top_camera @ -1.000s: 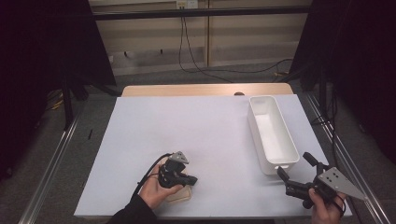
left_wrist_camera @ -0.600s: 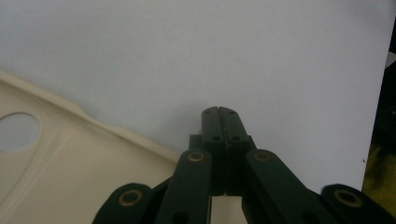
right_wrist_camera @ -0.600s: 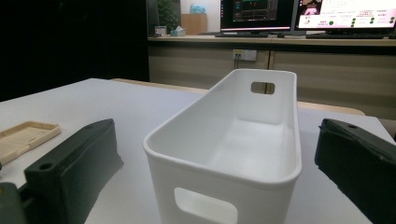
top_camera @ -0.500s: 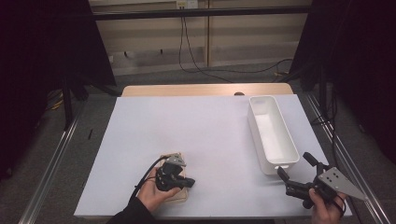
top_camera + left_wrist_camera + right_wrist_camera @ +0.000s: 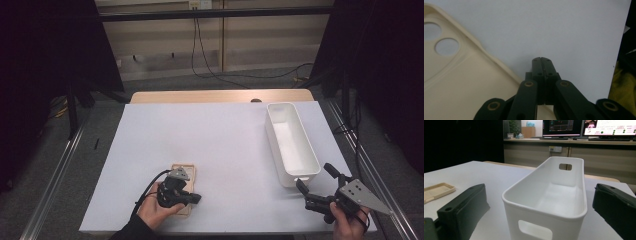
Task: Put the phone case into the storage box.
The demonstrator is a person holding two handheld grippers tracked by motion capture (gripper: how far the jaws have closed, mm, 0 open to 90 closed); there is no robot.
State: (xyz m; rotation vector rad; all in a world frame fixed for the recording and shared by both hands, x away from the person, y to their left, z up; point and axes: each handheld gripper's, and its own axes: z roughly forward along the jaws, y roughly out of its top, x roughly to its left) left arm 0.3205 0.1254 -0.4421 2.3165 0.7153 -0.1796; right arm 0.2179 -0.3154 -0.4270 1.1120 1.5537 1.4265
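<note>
Worktop (image 5: 215, 135) covered in white, with a white bin (image 5: 291, 142) at its right. Right gripper (image 5: 316, 186), fingers wide, faces the bin's near end. Left gripper (image 5: 195, 198), fingers pressed together, rests over a cream phone case (image 5: 188, 171).

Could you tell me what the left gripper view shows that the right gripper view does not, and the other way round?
The left gripper view looks down close on the left gripper, jaws pressed together with nothing between them, beside a beige phone case whose round camera holes are plain to see. The right gripper view looks level along the right gripper, jaws wide apart to either side of the near end of a white bin with a handle slot, and monitors stand at the back. Both take in the phone case and the white table cover.
</note>
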